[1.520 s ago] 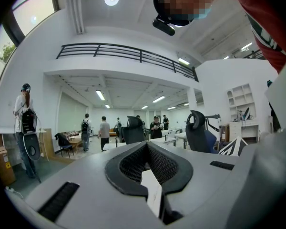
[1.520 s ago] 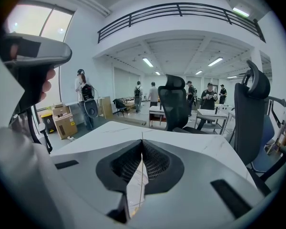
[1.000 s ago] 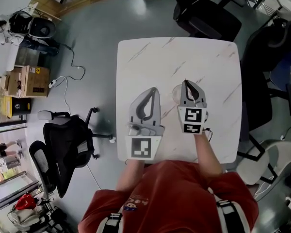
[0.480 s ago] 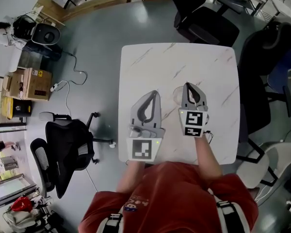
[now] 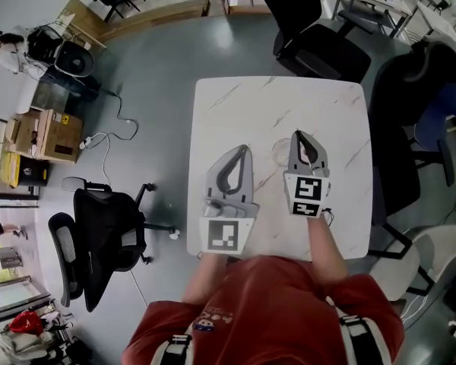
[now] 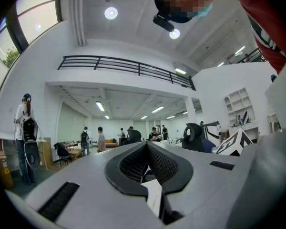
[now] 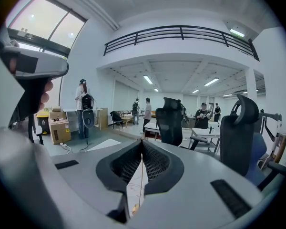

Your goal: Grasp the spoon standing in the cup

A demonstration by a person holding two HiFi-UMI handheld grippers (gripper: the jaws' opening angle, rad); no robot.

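White marble desk [image 5: 235, 97] in the head view: left claw [image 5: 245, 150] and right claw [image 5: 297, 134] sit over it, with a faint clear cup [image 5: 277, 152] between them. The spoon is too small to tell.

Left gripper view: tips together, holding nothing.

Right gripper view: likewise together and empty.

The grasp looks not yet begun.
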